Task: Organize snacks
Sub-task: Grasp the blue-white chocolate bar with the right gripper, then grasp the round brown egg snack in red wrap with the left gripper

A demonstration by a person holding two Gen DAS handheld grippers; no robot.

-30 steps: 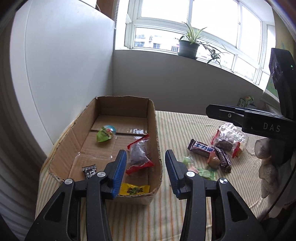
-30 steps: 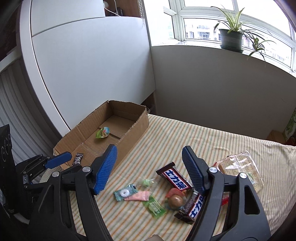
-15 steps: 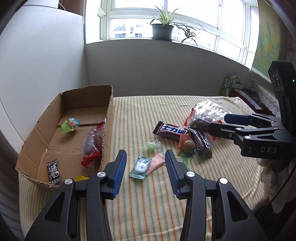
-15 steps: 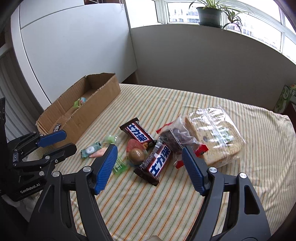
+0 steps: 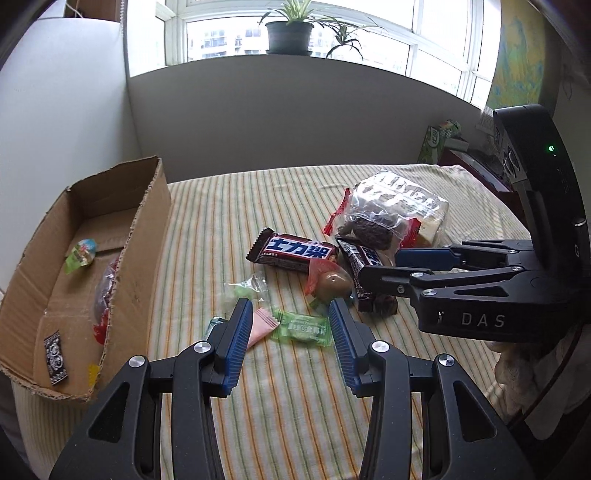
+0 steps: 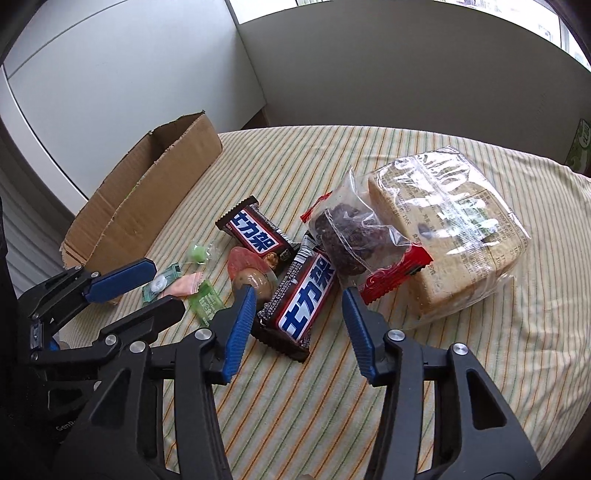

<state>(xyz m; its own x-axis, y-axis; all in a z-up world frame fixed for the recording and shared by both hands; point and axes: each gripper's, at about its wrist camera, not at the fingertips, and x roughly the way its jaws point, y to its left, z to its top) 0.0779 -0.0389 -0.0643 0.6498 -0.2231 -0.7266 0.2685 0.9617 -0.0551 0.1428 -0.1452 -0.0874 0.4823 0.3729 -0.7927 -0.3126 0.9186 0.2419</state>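
A cardboard box (image 5: 147,236) at the left holds a green jelly cup (image 5: 80,254), a red bag and a small black packet. On the striped cloth lie two chocolate bars (image 5: 295,253) (image 6: 301,295), a brown wrapped sweet (image 5: 332,282), a green candy (image 5: 303,328), a pink packet (image 5: 260,326), a dark-snack bag (image 6: 347,236) and a bread bag (image 6: 450,221). My left gripper (image 5: 288,339) is open, low over the green candy and pink packet. My right gripper (image 6: 297,317) is open, its jaws either side of the nearer chocolate bar.
A white cabinet and a grey wall stand behind the table. A potted plant (image 5: 290,33) sits on the window sill. A green carton (image 5: 437,142) stands at the far right. The box (image 6: 147,206) is left of the snack pile.
Both grippers have swung away from the box and come down close over the snack pile. Both stayed open. Nothing was picked up.
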